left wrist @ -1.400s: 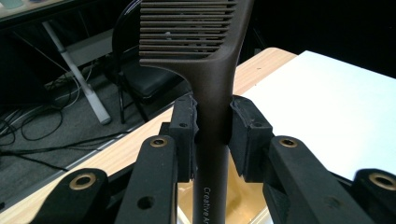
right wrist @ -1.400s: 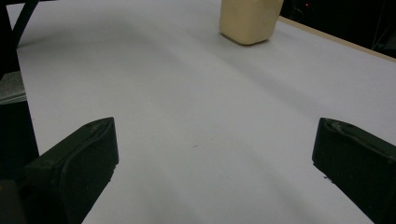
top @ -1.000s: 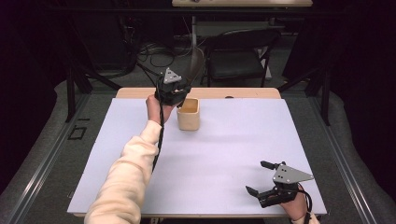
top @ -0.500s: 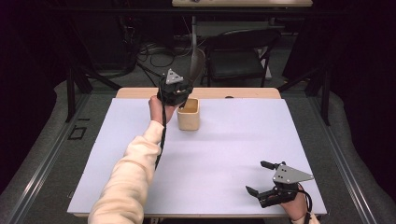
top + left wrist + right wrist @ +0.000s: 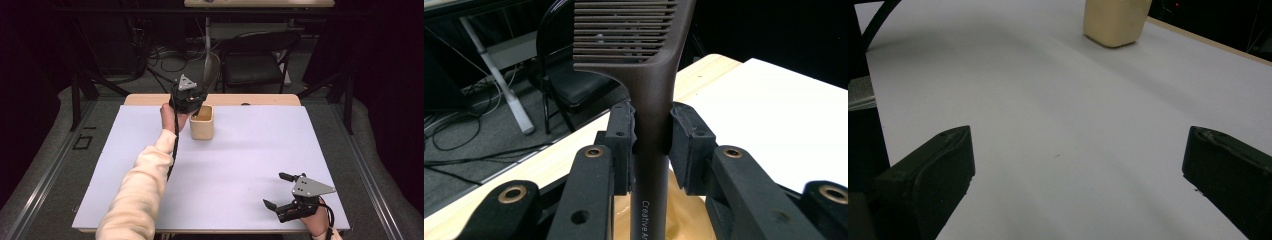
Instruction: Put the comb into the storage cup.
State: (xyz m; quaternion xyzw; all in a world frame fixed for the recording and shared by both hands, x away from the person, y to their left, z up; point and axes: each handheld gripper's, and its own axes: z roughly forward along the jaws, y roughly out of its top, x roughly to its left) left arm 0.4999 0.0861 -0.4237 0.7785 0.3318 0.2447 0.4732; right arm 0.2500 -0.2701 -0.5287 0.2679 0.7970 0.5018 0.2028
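Clamping the handle of a dark comb [image 5: 651, 90] between its pads, the left gripper [image 5: 651, 137] holds it upright over the beige cup [image 5: 202, 122], seemingly unmoved since the earlier frame, while the right gripper [image 5: 280, 192] rests open.

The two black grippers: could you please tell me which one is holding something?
The left gripper, above the beige cup, grips a dark comb; the right gripper is open.

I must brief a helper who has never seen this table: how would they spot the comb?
Go to the table's far edge, where a tan cup stands. The comb rises upright above it, clamped in the left gripper: dark, long-handled, teeth on top.
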